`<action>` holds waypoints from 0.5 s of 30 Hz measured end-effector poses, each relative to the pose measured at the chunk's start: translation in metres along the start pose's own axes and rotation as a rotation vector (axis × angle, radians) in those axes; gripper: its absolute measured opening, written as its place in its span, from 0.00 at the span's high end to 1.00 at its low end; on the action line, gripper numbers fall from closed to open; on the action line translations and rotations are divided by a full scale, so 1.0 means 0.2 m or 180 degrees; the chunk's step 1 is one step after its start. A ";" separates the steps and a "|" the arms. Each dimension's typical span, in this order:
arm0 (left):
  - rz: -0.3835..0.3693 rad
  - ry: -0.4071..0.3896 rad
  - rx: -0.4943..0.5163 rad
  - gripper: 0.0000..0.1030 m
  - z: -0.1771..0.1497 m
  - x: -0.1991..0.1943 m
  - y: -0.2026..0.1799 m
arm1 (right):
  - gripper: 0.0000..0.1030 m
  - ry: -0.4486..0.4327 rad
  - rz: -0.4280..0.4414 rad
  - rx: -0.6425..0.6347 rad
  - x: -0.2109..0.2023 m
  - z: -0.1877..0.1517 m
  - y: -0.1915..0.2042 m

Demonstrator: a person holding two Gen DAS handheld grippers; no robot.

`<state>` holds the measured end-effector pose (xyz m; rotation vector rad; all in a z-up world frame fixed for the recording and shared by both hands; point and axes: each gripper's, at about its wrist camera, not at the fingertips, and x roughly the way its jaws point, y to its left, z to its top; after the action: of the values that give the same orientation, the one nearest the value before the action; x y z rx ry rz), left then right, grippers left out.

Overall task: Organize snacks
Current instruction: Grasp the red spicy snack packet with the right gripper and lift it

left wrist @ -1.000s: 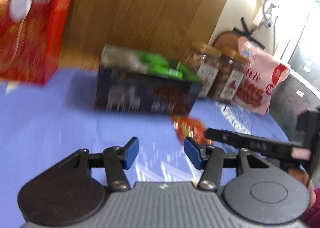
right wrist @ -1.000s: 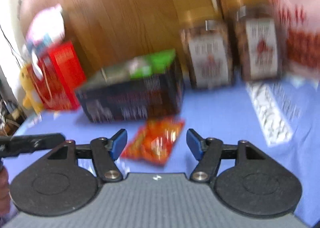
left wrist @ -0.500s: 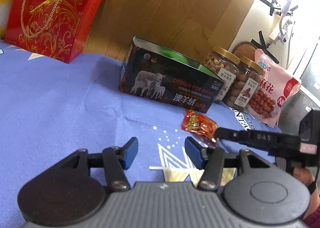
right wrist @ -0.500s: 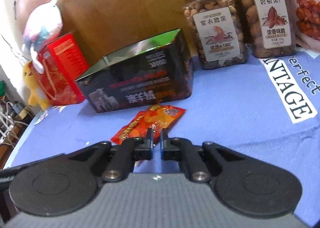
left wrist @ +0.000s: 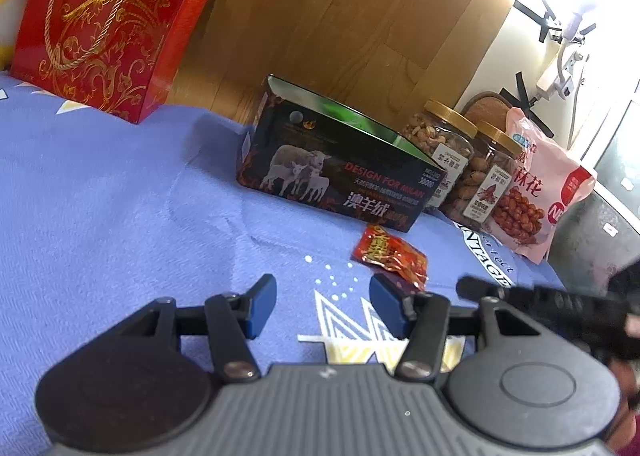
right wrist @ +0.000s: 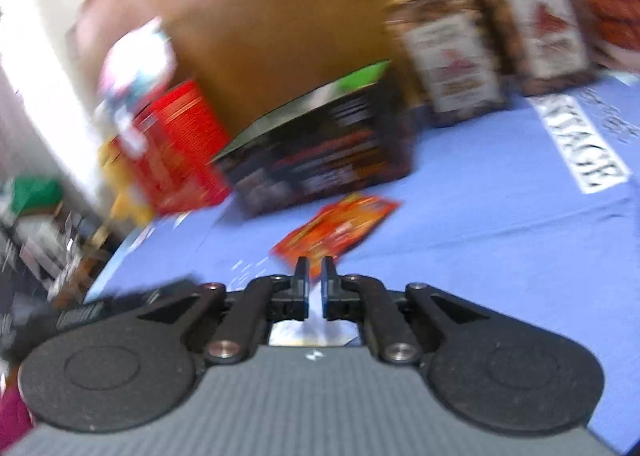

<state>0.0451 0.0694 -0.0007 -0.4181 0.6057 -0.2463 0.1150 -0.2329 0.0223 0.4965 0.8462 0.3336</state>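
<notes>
Right gripper [right wrist: 314, 270] pinches snack packet [right wrist: 340, 226].

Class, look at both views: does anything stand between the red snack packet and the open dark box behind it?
Nothing visible does. The red packet lies on bare blue cloth just in front of the dark box, whose top is open. The jars stand off to its side.
</notes>
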 end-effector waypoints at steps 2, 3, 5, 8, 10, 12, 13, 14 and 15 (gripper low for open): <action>-0.0024 -0.0002 -0.0008 0.49 0.00 0.00 0.00 | 0.71 -0.0053 -0.0126 0.0133 0.02 0.06 -0.05; -0.0030 -0.0003 -0.0019 0.49 0.00 0.00 0.01 | 0.66 -0.0077 -0.0182 0.0180 0.03 0.08 -0.07; -0.0046 -0.0001 -0.0052 0.49 0.01 0.00 0.02 | 0.60 -0.0067 -0.0228 0.0220 0.07 0.10 -0.08; -0.0057 -0.0001 -0.0089 0.49 0.01 0.00 0.03 | 0.59 0.0069 -0.0268 0.0095 0.18 0.12 -0.05; -0.0064 0.0000 -0.0097 0.49 0.01 0.00 0.03 | 0.55 0.0121 -0.0253 -0.0063 0.22 0.13 0.00; -0.0073 -0.0001 -0.0101 0.49 0.01 0.00 0.03 | 0.54 0.0186 -0.0255 -0.0234 0.27 0.13 0.06; -0.0077 0.0000 -0.0104 0.49 0.01 0.00 0.03 | 0.58 0.0222 -0.0250 -0.0332 0.28 0.12 0.08; -0.0081 0.0001 -0.0109 0.49 0.01 0.00 0.03 | 0.69 0.0283 -0.0191 -0.0410 0.31 0.12 0.10; -0.0087 0.0004 -0.0118 0.49 0.01 0.01 0.03 | 0.71 0.0338 -0.0114 -0.0449 0.32 0.10 0.13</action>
<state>0.0477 0.0754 -0.0027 -0.4622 0.6068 -0.2617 0.1681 -0.1881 0.0077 0.3343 0.9262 0.3864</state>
